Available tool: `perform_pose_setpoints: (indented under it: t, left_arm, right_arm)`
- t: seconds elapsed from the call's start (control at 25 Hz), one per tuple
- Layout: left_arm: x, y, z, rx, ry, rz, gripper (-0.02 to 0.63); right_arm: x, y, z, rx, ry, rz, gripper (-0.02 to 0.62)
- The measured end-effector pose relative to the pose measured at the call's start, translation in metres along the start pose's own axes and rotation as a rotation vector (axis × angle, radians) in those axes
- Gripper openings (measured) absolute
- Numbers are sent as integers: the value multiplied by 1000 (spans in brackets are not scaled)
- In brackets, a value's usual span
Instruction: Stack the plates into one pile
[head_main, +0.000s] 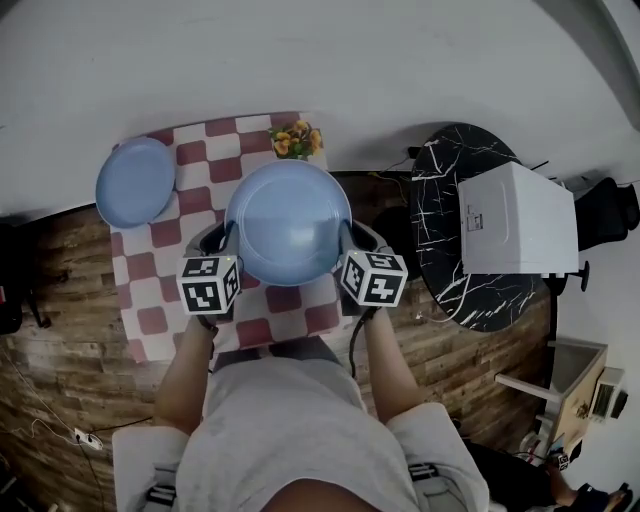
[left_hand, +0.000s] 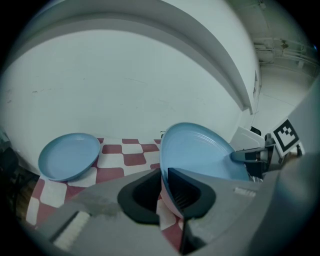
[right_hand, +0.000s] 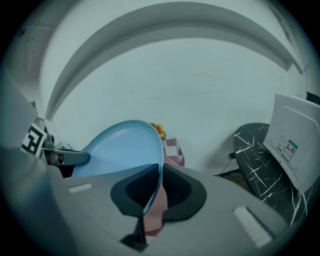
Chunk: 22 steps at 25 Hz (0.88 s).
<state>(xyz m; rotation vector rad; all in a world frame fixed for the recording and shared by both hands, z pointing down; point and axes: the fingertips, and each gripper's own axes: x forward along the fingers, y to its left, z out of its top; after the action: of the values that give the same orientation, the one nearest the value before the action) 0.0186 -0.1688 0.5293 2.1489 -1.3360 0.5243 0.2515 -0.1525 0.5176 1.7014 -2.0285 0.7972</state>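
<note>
Person (head_main: 300, 430): grey shirt, both forearms reaching forward, one gripper in each hand
Checked cloth (head_main: 150, 280): red and white, spread over the table by the wall
Marble table (head_main: 445, 180): black, round, right of the cloth, bearing a white box (head_main: 515, 220)
Held plate (head_main: 288, 222): light blue, raised above the cloth, between the two grippers
Second plate (head_main: 135, 181): light blue, at the cloth's far left corner, well apart from the held plate
Left gripper (left_hand: 164, 192): jaws nearly together, clamped on the held plate's left rim
Right gripper (right_hand: 156, 187): jaws nearly together, pinching its right rim
Flowers (head_main: 296, 138): orange and yellow, at the cloth's far edge
</note>
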Motion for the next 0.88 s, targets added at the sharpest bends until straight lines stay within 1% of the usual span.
perform_pose_setpoints:
  t: [0.28, 0.48, 0.88]
  left_arm:
    - [21, -12, -30, -36, 74, 32, 55]
    - [31, -12, -49, -59, 125, 62, 57]
    - [54, -6, -68, -63, 198, 108, 68]
  right_arm:
    - [17, -24, -23, -14, 89, 22, 29]
    - [33, -32, -36, -25, 141, 41, 29]
    - [63, -41, -44, -59, 206, 58, 31]
